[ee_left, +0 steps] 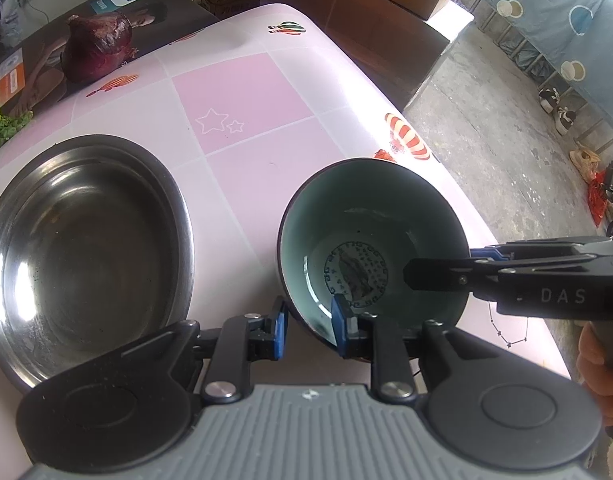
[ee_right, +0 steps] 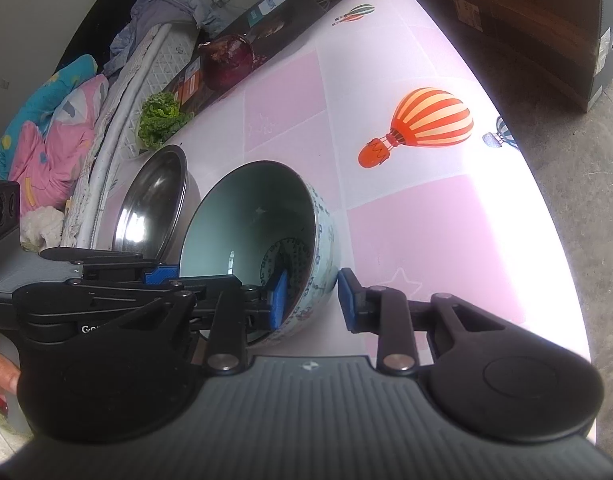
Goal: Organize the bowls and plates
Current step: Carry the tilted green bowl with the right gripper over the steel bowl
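The ceramic bowl (ee_left: 370, 216), teal inside with a dark round emblem on its floor, is located on the pink checked table (ee_left: 242, 92), near the front edge. A steel bowl (ee_left: 86, 240) is set just beside it. No lift off the table can be confirmed.

The left gripper (ee_left: 310, 328) is placed over the near rim of the ceramic bowl, with one blue pad outside the wall and one inside. Whether its jaws are clamped on the wall cannot be determined.

The right gripper (ee_right: 312, 300) is positioned across the opposite rim. Its inner pad (ee_right: 277, 300) is seen inside the bowl; its outer pad (ee_right: 346, 300) is held apart from the patterned outer wall by a visible gap, so these jaws are released.

A red onion (ee_left: 98, 46) is located on a printed box at the far side of the table, with leafy greens (ee_right: 160, 118) beside it.
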`<state>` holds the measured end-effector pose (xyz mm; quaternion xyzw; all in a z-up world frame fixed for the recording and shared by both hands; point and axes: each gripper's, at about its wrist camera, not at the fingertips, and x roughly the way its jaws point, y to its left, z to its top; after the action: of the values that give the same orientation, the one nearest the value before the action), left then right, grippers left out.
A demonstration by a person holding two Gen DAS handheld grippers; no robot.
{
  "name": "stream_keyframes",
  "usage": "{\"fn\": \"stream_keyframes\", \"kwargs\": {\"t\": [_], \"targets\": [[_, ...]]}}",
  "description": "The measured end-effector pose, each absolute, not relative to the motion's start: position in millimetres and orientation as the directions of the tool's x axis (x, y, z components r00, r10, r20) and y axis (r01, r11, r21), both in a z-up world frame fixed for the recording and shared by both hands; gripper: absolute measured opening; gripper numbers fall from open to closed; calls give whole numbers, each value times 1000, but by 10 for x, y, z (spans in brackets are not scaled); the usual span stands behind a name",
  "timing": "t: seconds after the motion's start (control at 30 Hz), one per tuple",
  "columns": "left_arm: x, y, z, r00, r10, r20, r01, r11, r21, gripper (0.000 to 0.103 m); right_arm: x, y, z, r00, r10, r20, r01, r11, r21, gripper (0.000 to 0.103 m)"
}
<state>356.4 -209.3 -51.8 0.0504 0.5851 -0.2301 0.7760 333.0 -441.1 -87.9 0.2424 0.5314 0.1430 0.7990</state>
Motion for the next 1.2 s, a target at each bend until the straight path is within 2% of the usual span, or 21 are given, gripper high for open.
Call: {"fn": "stream_keyframes", "kwargs": {"t": [1.2], "targets": [[3593,-2111,-542,211,-297,-931,407,893,-192,26,3404,-4344,-975,391,488,-780,38,838,544,30]]}}
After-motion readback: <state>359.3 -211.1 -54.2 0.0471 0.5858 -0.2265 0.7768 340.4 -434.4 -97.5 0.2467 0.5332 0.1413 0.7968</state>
